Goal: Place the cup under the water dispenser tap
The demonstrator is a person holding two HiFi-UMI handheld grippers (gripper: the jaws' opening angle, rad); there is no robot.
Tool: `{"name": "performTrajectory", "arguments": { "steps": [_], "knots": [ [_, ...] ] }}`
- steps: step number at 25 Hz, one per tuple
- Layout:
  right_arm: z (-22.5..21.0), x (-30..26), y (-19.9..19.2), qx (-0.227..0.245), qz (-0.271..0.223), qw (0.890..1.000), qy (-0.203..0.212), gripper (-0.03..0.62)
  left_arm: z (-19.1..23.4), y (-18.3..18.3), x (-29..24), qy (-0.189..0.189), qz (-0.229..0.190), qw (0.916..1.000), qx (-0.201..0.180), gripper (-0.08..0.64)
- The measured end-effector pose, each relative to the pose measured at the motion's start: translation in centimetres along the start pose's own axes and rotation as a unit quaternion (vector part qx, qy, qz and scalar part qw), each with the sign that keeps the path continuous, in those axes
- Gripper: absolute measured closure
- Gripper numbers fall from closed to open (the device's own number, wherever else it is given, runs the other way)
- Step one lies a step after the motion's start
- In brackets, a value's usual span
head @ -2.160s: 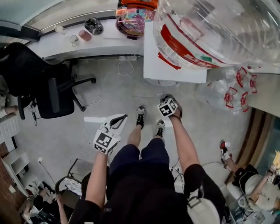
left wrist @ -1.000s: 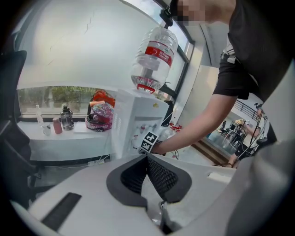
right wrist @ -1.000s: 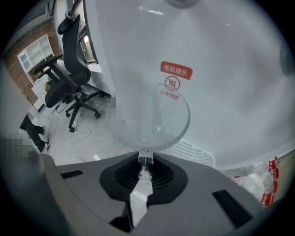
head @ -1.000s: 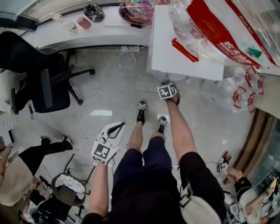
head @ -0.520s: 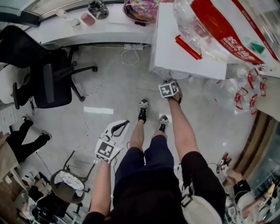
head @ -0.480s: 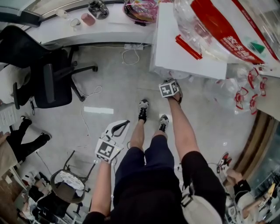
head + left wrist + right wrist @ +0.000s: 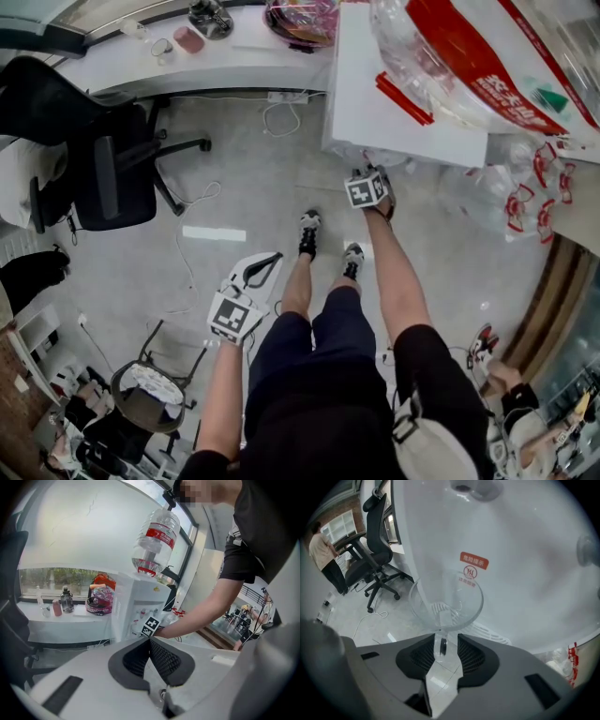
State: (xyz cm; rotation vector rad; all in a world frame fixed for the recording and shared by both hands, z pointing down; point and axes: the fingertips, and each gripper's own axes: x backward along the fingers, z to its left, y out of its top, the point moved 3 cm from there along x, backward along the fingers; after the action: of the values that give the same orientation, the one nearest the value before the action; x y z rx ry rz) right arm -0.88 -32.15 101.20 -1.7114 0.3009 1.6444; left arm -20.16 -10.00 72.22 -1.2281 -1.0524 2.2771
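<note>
Toward dispenser (image 7: 398, 108), right arm (image 7: 390, 272) outstretched

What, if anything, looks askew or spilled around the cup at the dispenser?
Nothing stands out. The clear cup seems upright on the drip grate, with no spill visible. The right gripper has just been opening its jaws, with the cup's wall between them.

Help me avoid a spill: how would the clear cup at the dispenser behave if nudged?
The clear cup looks thin-walled and empty, so it is probably light and easily shoved or tipped. Its wall looks smooth, so likely slippery to grip. Whether it is plastic or glass I cannot tell, so treat it as crushable or breakable.
</note>
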Motion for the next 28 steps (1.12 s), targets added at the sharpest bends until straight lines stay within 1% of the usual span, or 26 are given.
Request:
{"name": "performTrajectory", "arguments": {
  "steps": [3, 8, 11, 16, 18, 20, 21, 22, 25, 28],
  "knots": [
    [0.6, 0.4, -0.1, 0.003, -0.007, 1.0, -0.005, 0.456, -0.1, 0.1, 0.1, -0.001, 0.0, 1.0, -0.002, 0.56],
    [0.6, 0.7, -1.0, -0.009, -0.006, 1.0, -0.013, 0.455, -0.6, 0.3, 0.0, -0.002, 0.003, 1.0, -0.002, 0.56],
    [0.8, 1.2, -1.6, -0.016, -0.007, 1.0, -0.011, 0.446, -0.7, 0.4, 0.0, -0.001, 0.004, 1.0, 0.0, 0.56],
    [0.6, 4.1, -3.2, -0.027, -0.013, 1.0, -0.006, 0.446, -1.4, 1.4, -0.4, -0.012, 0.0, 0.9999, -0.001, 0.56],
    [0.8, 5.9, -5.1, -0.028, 0.0, 1.0, 0.01, 0.494, -2.0, 2.3, -0.7, -0.022, -0.006, 0.9997, -0.006, 0.56],
    [1.4, 8.3, -6.8, -0.017, 0.01, 0.999, 0.029, 0.567, -2.7, 3.6, -0.8, -0.033, -0.021, 0.9989, -0.026, 0.56],
    [1.7, 9.6, -7.4, -0.009, 0.011, 0.999, 0.04, 0.585, -3.0, 4.4, -0.8, -0.039, -0.029, 0.9983, -0.033, 0.56],
    [2.1, 10.9, -8.0, -0.001, 0.01, 0.999, 0.054, 0.596, -3.4, 5.3, -0.7, -0.044, -0.032, 0.9979, -0.035, 0.56],
    [3.7, 14.7, -9.5, 0.031, 0.01, 0.995, 0.097, 0.598, -4.5, 7.8, 0.0, -0.054, -0.04, 0.997, -0.037, 0.56],
    [4.8, 19.4, -9.1, 0.044, -0.024, 0.991, 0.123, 0.598, -5.7, 9.5, 0.7, -0.063, -0.048, 0.9957, -0.05, 0.56]
  ]
}}
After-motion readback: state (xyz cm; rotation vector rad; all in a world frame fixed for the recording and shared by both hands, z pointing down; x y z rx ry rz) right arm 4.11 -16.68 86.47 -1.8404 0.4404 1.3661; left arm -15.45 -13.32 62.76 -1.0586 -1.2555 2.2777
